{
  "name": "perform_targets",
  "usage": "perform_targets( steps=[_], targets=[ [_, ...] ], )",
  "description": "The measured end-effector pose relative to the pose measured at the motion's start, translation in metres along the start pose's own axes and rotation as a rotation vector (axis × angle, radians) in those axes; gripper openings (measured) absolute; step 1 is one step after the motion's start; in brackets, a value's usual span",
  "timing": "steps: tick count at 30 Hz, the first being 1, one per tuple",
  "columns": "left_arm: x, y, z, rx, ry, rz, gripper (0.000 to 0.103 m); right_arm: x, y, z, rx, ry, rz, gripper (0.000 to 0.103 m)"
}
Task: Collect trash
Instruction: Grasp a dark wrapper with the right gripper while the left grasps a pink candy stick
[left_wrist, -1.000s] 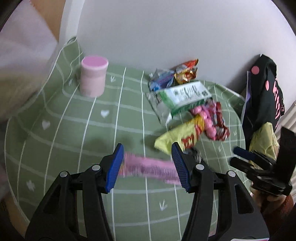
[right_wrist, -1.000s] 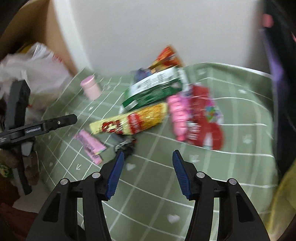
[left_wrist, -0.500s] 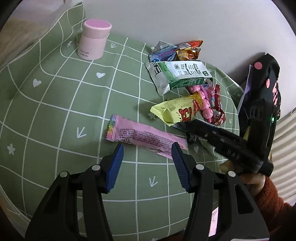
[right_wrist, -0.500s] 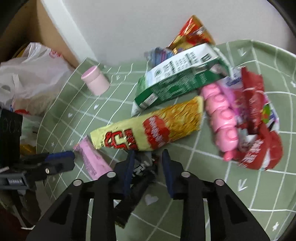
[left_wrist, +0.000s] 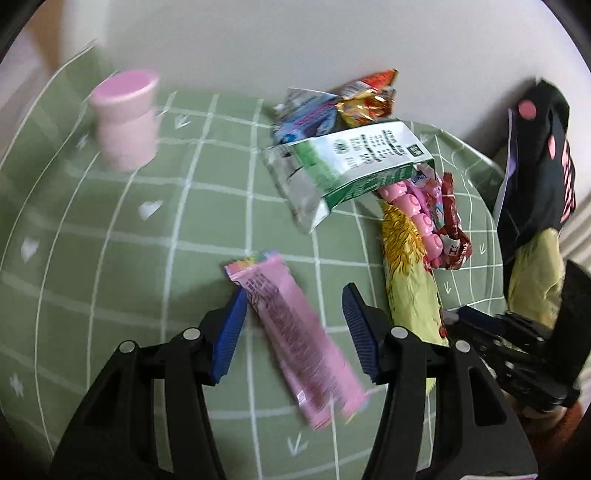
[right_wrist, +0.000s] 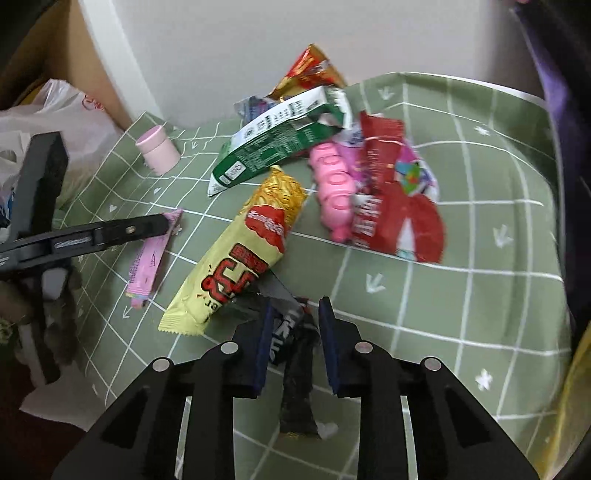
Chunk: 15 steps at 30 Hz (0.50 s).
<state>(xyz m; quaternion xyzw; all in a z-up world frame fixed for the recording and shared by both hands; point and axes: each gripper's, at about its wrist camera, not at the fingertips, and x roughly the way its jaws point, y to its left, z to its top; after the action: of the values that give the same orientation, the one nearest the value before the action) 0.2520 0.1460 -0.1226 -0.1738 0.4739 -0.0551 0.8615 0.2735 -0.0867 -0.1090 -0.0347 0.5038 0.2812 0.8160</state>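
My left gripper (left_wrist: 291, 325) is open, its fingers straddling a long pink wrapper (left_wrist: 295, 339) that lies on the green checked tablecloth (left_wrist: 110, 258). My right gripper (right_wrist: 293, 343) is partly closed around a crumpled black wrapper (right_wrist: 295, 354); I cannot tell if the pads touch it. A yellow snack bag (right_wrist: 240, 254) lies just left of it. Behind lie a green-and-white carton (right_wrist: 280, 140), pink candy (right_wrist: 332, 184), red wrappers (right_wrist: 399, 210) and an orange foil wrapper (right_wrist: 310, 70). The left gripper also shows in the right wrist view (right_wrist: 162, 225).
A pink capped jar (left_wrist: 125, 118) stands at the far left of the table. A white plastic bag (right_wrist: 48, 122) sits off the table's left edge beside a cardboard box (right_wrist: 66, 55). A black bag with pink dots (left_wrist: 535, 166) hangs at the right. A wall lies behind.
My left gripper has turned and closed in so the pink wrapper now lies lengthwise between its fingers. My right gripper has stayed around the black wrapper, now a bit further in.
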Motion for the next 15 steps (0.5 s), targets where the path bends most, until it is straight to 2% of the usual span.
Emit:
perform_targets(
  steps=[2,3,4,5,7,10,15],
  targets=[
    [0.007,-0.007,0.005,0.042,0.0,0.009,0.051,-0.005,-0.003,-0.002,0.01,-0.004,0.021,0.025],
    [0.008,-0.011,0.006,0.063,0.003,0.012,0.051,-0.008,-0.005,-0.003,0.019,-0.009,0.039,0.031],
    [0.009,-0.014,0.006,0.079,0.006,0.012,0.051,-0.011,-0.007,-0.004,0.027,-0.016,0.055,0.042],
    [0.009,-0.016,0.005,0.096,0.012,0.009,0.051,-0.014,-0.008,-0.005,0.03,-0.03,0.073,0.044],
    [0.007,-0.018,0.0,0.119,0.019,0.022,0.051,-0.017,-0.006,-0.004,0.03,-0.054,0.084,0.044],
    [0.001,-0.015,-0.008,0.146,0.011,0.058,0.051,-0.017,-0.004,-0.001,0.024,-0.042,0.084,0.044],
    [-0.015,0.009,-0.011,0.08,-0.024,0.115,0.051,-0.003,0.01,0.01,-0.014,-0.019,0.05,0.044]
  ],
)
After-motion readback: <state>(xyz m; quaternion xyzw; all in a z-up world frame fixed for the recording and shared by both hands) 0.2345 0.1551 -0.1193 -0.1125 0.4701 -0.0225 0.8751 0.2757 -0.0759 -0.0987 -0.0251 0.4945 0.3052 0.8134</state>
